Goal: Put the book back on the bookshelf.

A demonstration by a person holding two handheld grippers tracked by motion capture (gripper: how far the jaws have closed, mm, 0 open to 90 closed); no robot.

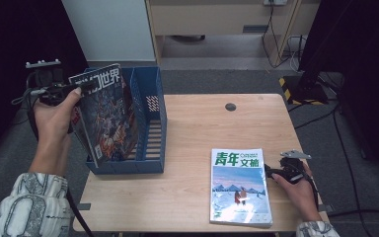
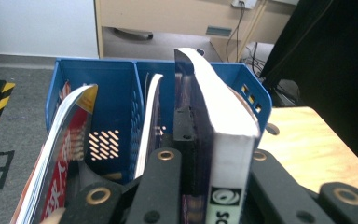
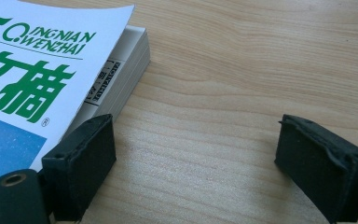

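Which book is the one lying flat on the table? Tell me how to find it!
Start at the wooden table and look away from the blue file rack, toward the right gripper. The magazine lies flat there, its edge beside the open gripper. Unlike the dark magazine gripped upright over the rack, it has a white cover, green lettering and a snowy blue picture.

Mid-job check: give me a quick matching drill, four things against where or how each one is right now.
1. dark magazine
2. green-titled magazine
3. blue file rack
4. right gripper

a. lying flat on the table
b. standing at the table's left edge
c. open, beside a magazine's spine
d. clamped in the left gripper, over the rack

Pairs: 1-d, 2-a, 3-b, 4-c
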